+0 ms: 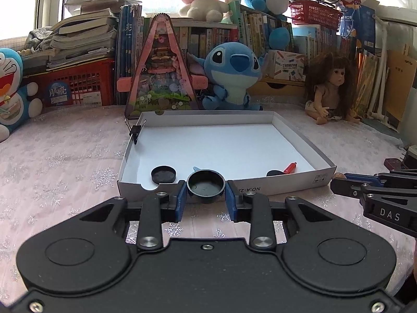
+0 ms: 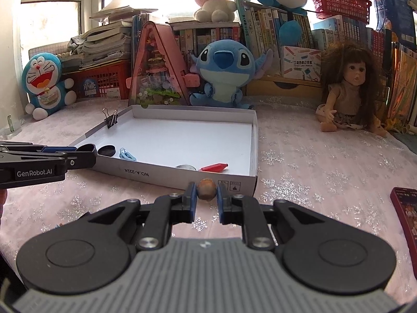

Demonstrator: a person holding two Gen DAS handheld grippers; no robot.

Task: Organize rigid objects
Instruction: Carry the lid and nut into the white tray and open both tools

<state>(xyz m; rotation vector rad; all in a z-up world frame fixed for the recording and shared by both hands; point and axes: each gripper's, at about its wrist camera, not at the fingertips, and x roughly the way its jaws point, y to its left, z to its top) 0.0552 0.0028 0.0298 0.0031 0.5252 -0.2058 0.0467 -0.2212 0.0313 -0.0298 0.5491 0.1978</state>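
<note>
A shallow white cardboard box (image 1: 292, 181) lay open on the table. Inside, near its front wall, lay a flat black cap (image 1: 163, 174), a pale blue clip (image 2: 127, 154) and a red pointed piece (image 2: 215, 167). Before that wall, a black round lid (image 1: 206, 185) and a brown acorn-like nut (image 2: 206, 189) were each pinched between blue pads.

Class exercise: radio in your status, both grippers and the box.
Left gripper shut on black cap. Right gripper shut on brown nut. Both short of white box. Nothing in the way.
</note>
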